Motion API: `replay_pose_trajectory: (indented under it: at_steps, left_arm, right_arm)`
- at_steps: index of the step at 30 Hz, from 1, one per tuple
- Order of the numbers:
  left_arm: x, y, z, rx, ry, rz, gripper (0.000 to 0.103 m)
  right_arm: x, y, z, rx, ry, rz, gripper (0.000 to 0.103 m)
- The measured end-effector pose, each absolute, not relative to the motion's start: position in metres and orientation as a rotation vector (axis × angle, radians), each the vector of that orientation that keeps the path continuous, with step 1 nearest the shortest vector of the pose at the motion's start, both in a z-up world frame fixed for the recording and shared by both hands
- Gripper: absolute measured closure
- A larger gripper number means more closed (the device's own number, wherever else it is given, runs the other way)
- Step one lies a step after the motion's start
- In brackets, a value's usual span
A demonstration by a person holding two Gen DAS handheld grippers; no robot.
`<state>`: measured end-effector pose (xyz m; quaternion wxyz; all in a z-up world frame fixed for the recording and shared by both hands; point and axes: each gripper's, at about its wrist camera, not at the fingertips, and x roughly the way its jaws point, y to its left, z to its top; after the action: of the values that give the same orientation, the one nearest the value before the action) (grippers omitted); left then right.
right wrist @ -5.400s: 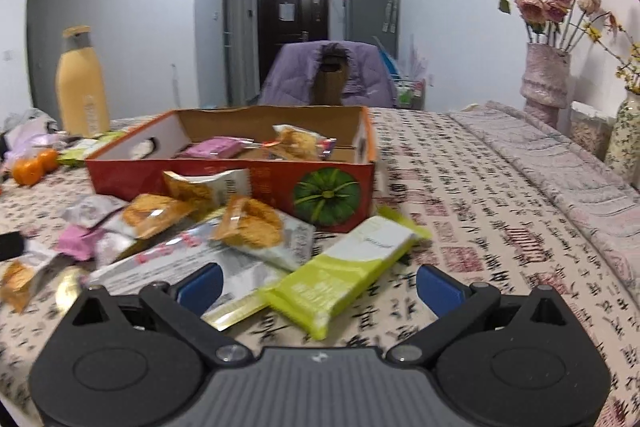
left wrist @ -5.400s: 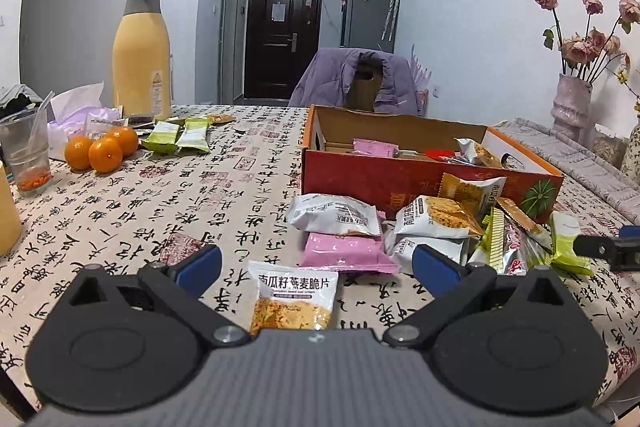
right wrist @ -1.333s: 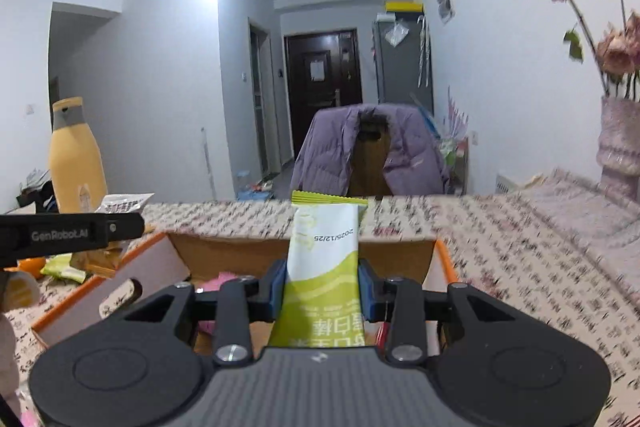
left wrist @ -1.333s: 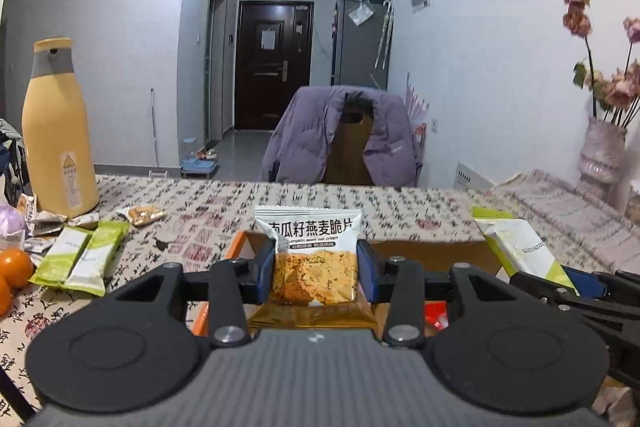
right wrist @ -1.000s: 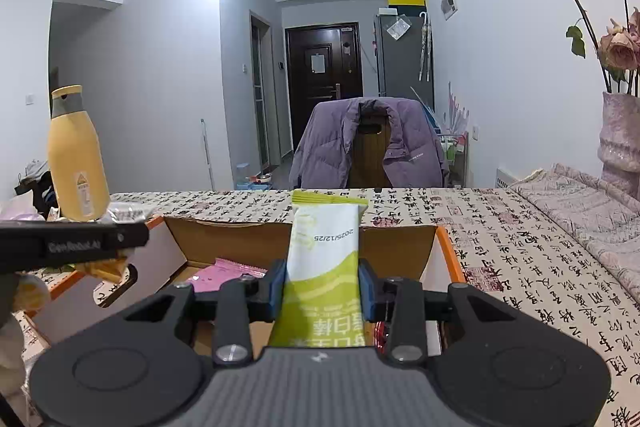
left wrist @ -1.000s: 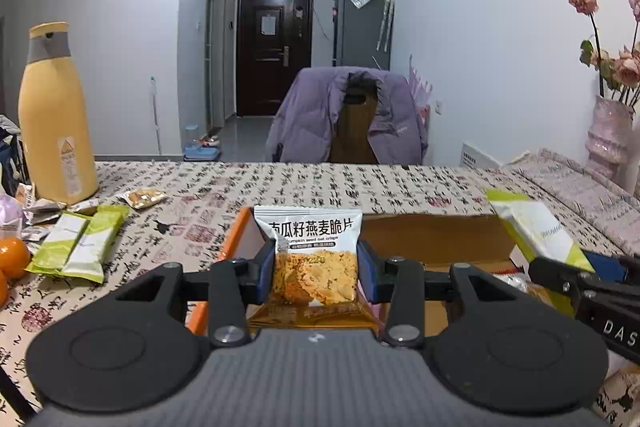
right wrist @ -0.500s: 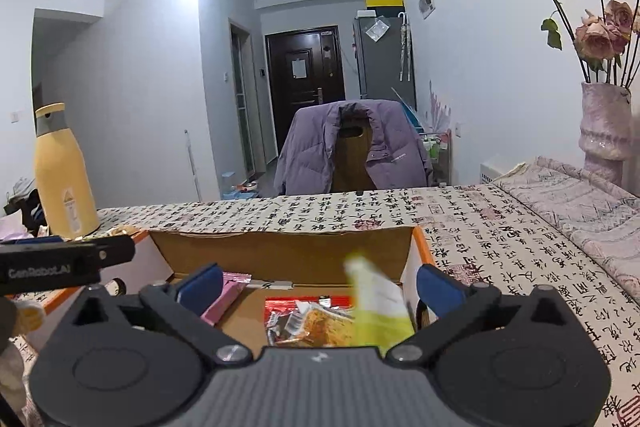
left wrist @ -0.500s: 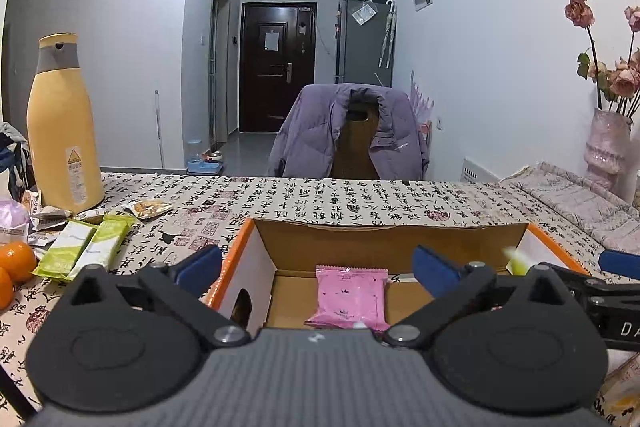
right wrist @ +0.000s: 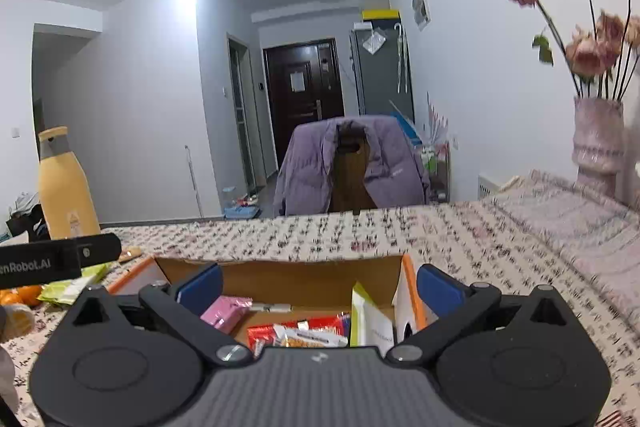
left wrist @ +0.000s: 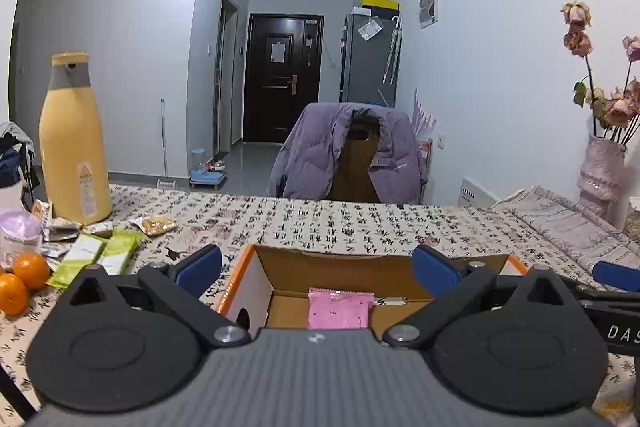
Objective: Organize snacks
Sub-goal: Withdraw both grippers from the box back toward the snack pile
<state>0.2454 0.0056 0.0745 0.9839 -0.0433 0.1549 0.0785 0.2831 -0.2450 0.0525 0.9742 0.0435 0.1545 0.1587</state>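
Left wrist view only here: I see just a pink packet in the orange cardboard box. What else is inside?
Observer: A green-and-white packet stands on edge against the right wall of the orange cardboard box.
Operator: Anything beside it?
Observer: A red wrapper and a white packet with an orange snack picture lie on the box floor, left of it.
Operator: Is the right tool empty?
Observer: Yes. The right tool has just been opening; its jaws stand wide with nothing between them.
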Motion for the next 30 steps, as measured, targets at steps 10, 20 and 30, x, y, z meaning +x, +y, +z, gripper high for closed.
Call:
replay_pose_trajectory:
  at_steps: [10,20,30]
  left_arm:
    - [0.187,-0.001,0.092,-0.089,0.280,0.147,0.000]
    - [0.126,0.001,0.077,-0.089,0.300,0.146,0.000]
    - [0.072,0.010,0.051,-0.083,0.349,0.133,0.000]
  right_arm:
    - [0.223,-0.250,0.077,0.041,0.284,0.333,0.000]
    - [0.165,-0.254,0.060,0.021,0.340,0.347,0.000]
    - [0.116,-0.257,0.038,-0.001,0.384,0.346,0.000]
